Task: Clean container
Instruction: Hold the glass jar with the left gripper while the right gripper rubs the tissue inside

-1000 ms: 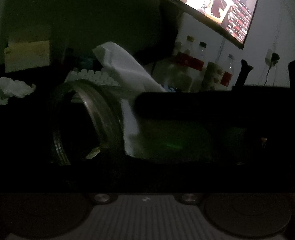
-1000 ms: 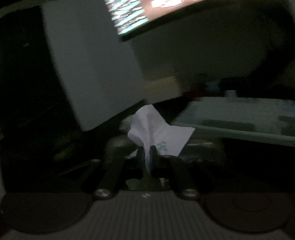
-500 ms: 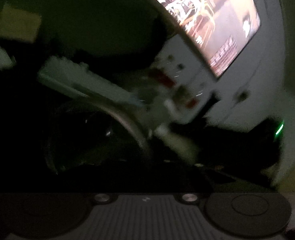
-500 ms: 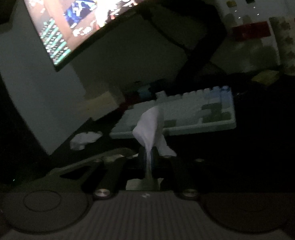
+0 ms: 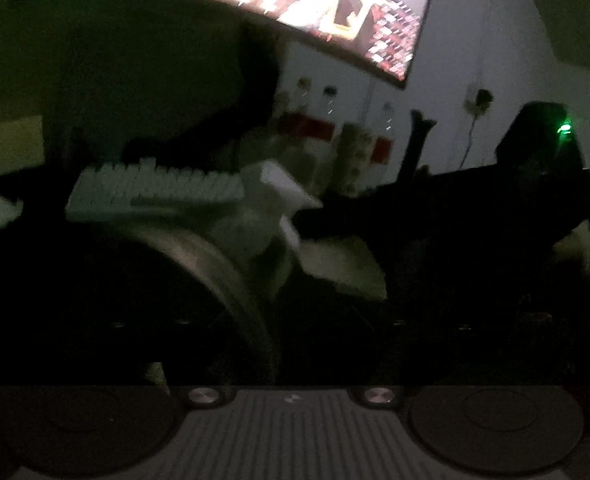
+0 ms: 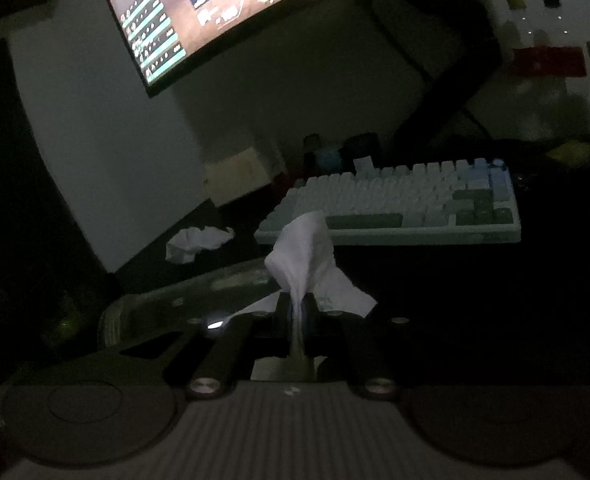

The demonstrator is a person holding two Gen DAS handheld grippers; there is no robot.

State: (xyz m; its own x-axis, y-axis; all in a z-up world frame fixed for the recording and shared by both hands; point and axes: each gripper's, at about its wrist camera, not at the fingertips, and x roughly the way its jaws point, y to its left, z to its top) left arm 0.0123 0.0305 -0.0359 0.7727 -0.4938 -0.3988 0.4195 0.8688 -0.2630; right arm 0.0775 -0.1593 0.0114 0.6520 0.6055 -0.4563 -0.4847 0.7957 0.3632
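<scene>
Right gripper (image 6: pixel 298 312): jaws closed tight on a crumpled white paper tissue (image 6: pixel 309 258), which stands up at 12 o'clock from the fingertips. Clear glass jar with ribbed rim (image 6: pixel 167 304) lies on its side at 9 o'clock of that gripper, just beside it. Left gripper (image 5: pixel 295 320): fingers lost in darkness, jaws opening; the jar's mouth (image 5: pixel 231 280) sits close ahead, grip undeterminable. White keyboard (image 6: pixel 399 204) lies at 1 o'clock beyond
</scene>
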